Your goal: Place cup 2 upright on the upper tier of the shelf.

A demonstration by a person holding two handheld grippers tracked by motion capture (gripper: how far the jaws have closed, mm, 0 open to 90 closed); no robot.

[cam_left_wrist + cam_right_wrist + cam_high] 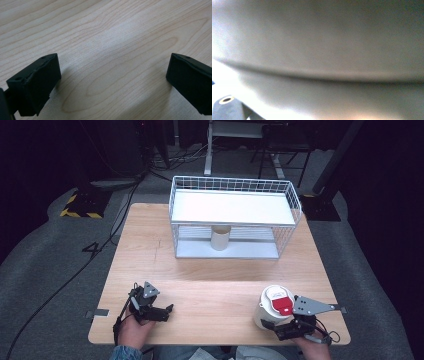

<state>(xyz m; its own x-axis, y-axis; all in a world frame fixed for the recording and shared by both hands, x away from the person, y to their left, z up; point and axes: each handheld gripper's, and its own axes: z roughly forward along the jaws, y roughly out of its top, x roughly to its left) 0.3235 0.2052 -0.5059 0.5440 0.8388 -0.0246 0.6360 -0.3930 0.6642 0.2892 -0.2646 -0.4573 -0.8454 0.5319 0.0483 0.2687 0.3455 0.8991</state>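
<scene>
Nearest me, at the table's (220, 295) front edge, my left gripper (167, 310) lies low over the bare wood, well apart from everything else. In the left gripper view its jaws stand wide, with only wood grain between them (113, 75). At the front right, my right gripper (270, 324) is pressed against the base of a white tub (267, 312), which stands upright on the table and carries a white lid with a red flap (282, 305). The right gripper view is taken so close that the tub's wall (317, 50) is a grey blur; the gripper sits against the tub, but I cannot tell whether its jaws are clamped on it. Farther back, past a stretch of bare wood, stands a white wire shelf rack (232, 217). A cream cylinder (220, 237) stands upright on its lower level, beneath the white upper shelf.
</scene>
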